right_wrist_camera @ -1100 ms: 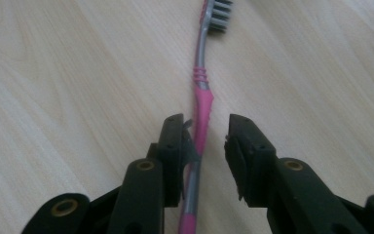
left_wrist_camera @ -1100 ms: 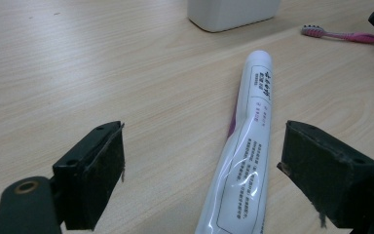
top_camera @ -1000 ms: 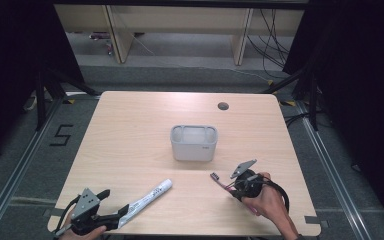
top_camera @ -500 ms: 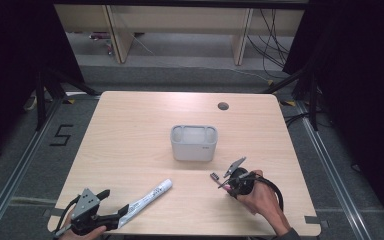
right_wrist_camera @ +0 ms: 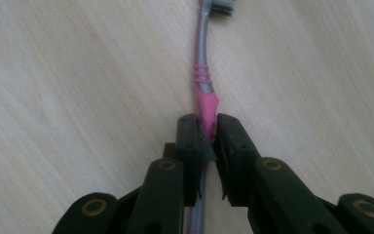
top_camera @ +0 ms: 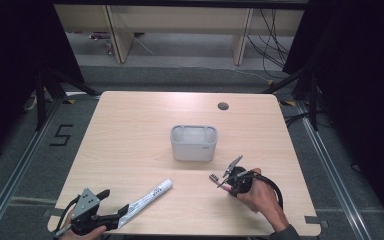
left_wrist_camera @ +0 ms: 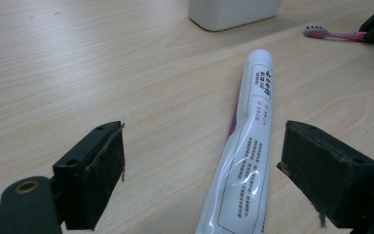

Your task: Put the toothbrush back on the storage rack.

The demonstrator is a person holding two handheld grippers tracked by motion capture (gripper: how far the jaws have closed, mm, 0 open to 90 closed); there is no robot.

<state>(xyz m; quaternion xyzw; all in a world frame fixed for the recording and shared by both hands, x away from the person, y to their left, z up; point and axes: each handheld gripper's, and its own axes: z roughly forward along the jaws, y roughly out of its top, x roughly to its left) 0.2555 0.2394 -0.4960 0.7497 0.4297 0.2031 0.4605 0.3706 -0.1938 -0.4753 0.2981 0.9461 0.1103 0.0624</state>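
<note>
While the pink and grey plastic toothbrush lies flat on the pale wooden tabletop, its handle is pinched between the jaws of the right gripper, which have just been closing onto it; the bristled head points away from the gripper. The grasping step is judged to be complete, and a lift is called for next, probably toward the grey plastic holder cup standing just beyond, with the brush to be tipped upright. The left gripper is held open over the near edge, the white printed toothpaste tube lying between its jaws, untouched by either pad; closing on it remains to be done.
</note>
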